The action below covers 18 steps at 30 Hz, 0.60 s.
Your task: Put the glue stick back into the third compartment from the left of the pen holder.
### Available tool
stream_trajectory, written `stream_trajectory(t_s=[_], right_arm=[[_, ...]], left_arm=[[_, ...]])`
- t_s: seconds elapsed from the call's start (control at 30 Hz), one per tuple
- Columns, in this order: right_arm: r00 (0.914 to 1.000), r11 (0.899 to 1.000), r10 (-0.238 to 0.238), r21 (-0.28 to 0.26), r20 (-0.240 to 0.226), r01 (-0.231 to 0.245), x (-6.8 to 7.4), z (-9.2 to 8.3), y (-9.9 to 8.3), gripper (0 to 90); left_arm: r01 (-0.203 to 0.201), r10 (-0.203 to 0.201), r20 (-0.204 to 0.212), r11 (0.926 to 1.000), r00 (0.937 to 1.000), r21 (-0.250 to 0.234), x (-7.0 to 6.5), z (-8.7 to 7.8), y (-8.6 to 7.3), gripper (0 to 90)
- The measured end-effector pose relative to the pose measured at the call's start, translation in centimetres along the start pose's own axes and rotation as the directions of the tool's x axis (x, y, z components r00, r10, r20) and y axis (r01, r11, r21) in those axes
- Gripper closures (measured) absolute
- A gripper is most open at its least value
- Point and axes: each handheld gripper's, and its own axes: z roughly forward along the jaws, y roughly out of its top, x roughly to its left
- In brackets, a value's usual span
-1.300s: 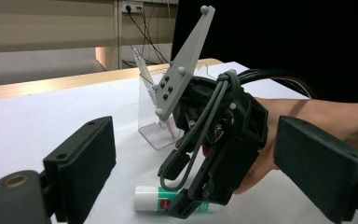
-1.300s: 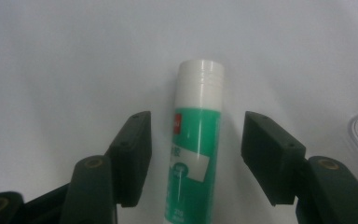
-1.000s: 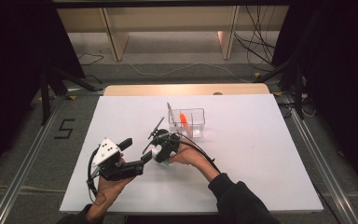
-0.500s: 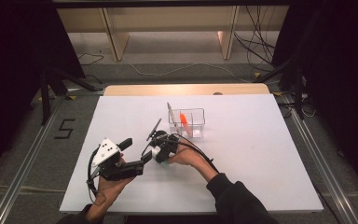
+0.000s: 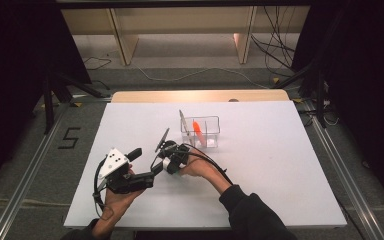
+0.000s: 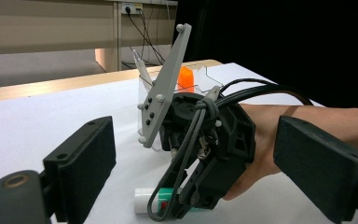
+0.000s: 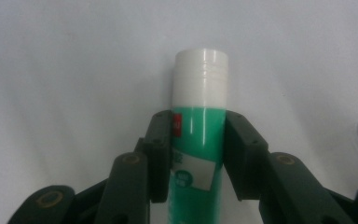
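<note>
Nearest, my left gripper (image 5: pixel 141 165) hangs low over the near left of the white table (image 5: pixel 280 175), its 2 jaws spread wide with nothing between them. Just right of it, my right gripper (image 7: pixel 198 156) points down at the table, its 2 jaws pinching a glue stick (image 7: pixel 198 140) by the green body just below the white cap; in the left gripper view the stick (image 6: pixel 144 205) lies flat on the table beneath that hand. As I judge it, the step is lifting the stick, and doing it well means keeping the pinch square across the barrel and rising straight, since the round plastic could roll or slip. Farther off, near the table's middle, a clear divided box (image 5: pixel 202 132) holds an orange piece (image 5: pixel 197 129) standing upright and a pale pen-like stick (image 5: pixel 182 120) leaning at its left edge.
</note>
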Motion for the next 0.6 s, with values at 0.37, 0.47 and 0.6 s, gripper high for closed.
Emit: stream_trajectory(t_s=[0.37, 0.47, 0.6], right_arm=[[0.9999, 0.998, -0.003, -0.064, 0.016, 0.004, -0.5, -1.4, -0.3, 65.9], [0.9997, 0.995, 0.016, -0.094, 0.016, -0.014, -0.9, -2.0, -0.5, 65.9], [0.9994, 0.991, 0.032, -0.127, 0.014, -0.03, -1.6, -2.7, -0.8, 65.8]], left_arm=[[-0.004, 0.004, 0.002, 1.0, 1.0, -0.003, 0.0, -0.1, 0.0, 12.3], [-0.004, 0.004, 0.005, 1.0, 1.0, -0.004, 0.0, -0.1, 0.0, 12.3], [-0.004, 0.004, 0.007, 1.0, 1.0, -0.005, 0.0, -0.1, 0.0, 12.3]])
